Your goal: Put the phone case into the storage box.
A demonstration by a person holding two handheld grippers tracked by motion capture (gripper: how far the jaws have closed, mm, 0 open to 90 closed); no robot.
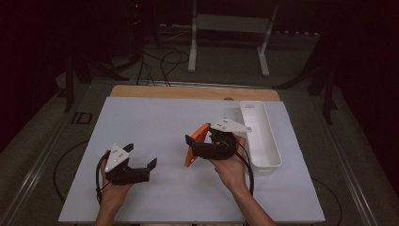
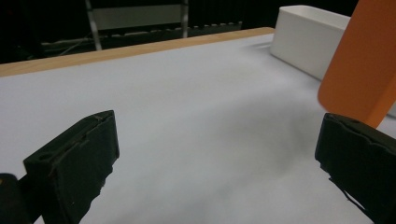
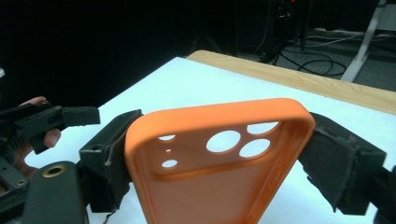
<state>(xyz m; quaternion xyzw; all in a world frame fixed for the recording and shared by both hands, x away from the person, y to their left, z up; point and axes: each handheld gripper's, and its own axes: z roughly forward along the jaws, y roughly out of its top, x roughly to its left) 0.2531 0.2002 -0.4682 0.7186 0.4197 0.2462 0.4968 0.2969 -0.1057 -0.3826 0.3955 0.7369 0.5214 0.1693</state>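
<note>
Right gripper [image 1: 200, 143] grips orange phone case [image 1: 196, 144] across its width, pads on both long edges, held tilted above white worktop [image 1: 155, 117], camera-hole end up. Left gripper [image 1: 139, 160] w/ jaws wide apart, nothing between them, low over worktop, near case. White bin [image 1: 263, 141] just beside right hand.

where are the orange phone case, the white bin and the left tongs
orange phone case [image 3: 205, 186], right gripper view, inner back panel
white bin [image 1: 272, 162], high view, near rim
left tongs [image 1: 141, 157], high view, midway between the open tips
</note>
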